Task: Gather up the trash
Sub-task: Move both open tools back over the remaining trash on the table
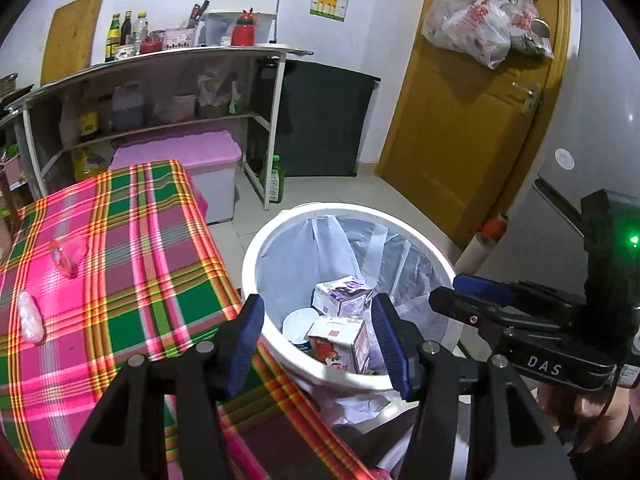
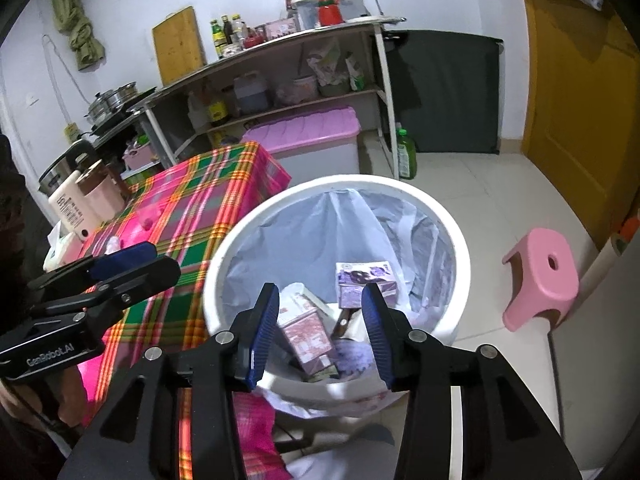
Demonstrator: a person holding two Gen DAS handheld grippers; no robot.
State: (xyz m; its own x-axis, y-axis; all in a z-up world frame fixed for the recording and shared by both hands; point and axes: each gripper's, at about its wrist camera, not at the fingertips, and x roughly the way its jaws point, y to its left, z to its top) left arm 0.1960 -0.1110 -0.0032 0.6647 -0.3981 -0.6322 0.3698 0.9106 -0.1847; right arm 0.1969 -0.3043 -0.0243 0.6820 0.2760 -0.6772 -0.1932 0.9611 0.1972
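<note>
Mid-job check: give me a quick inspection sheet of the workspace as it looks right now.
Surface: table with plaid cloth, beside the bin.
Job's things: white bin with liner holds a purple carton, a pink carton and a white cup; red wrapper and pale wrapper left on the cloth.
Clutter: cream bottle at the table's far edge.
Grippers: left gripper and right gripper open, empty, over the bin.
Cables: nothing seen.
Surroundings: pink stool, shelf unit, yellow door.
</note>
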